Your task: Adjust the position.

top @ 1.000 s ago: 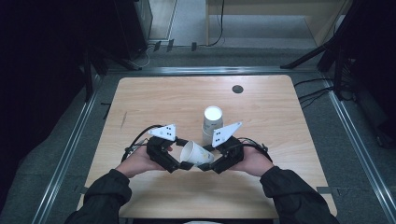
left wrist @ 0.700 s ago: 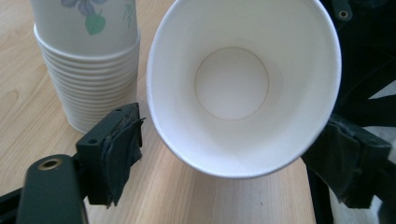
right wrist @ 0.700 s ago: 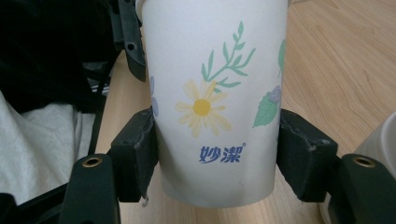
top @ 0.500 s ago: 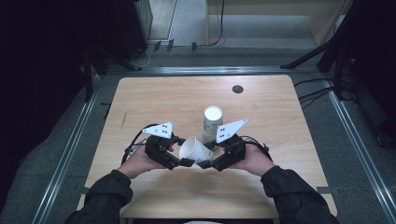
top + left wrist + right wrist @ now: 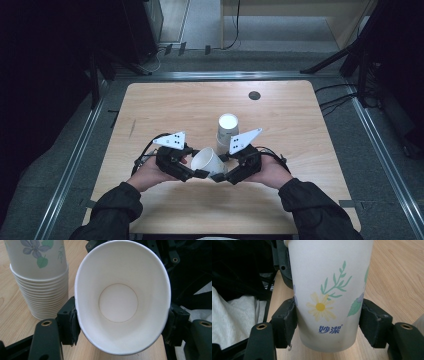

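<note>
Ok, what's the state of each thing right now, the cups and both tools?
Paper cup: empty, tipped on its side, rim squeezed oval.
Cup stack: nested, upside down on the table.
Left tool: jaws just closed onto the cup's rim.
Right tool: shut on the cup's base end.

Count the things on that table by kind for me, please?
Loose paper cup, held between both grippers: 1
Stack of cups: 1
Hand-held grippers, left and right: 2
Dark round spot on table: 1
Total: 5
</note>
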